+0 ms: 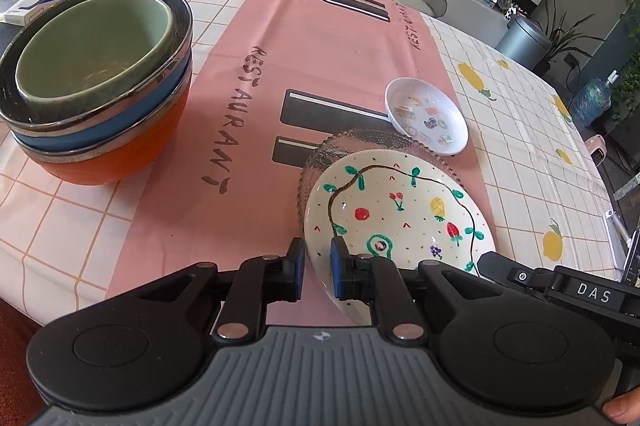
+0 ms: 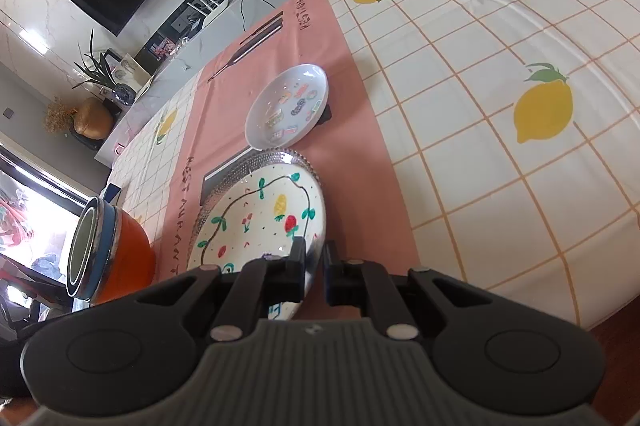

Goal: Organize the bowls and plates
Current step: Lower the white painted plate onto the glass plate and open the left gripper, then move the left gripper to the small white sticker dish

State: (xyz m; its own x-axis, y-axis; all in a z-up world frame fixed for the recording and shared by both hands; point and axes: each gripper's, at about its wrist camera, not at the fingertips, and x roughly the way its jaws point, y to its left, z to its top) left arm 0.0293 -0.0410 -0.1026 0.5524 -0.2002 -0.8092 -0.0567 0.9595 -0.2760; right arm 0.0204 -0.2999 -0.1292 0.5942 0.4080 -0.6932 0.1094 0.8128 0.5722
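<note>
- The left gripper (image 1: 318, 268) has its blue pads either side of the near rim of the fruit plate (image 1: 396, 214); a gap shows by the left pad, so it is not clamped.
- The right gripper (image 2: 314, 272) is nipped tight on the same plate's (image 2: 260, 222) opposite rim.
- The fruit plate sits on a glass plate (image 1: 348, 145), whose beaded edge shows beyond it.
- Just past both lies a small white dish (image 1: 426, 115) on the pink mat (image 1: 320, 37).
- Left of the left gripper stand stacked bowls (image 1: 100, 77): green in blue in orange.
</note>
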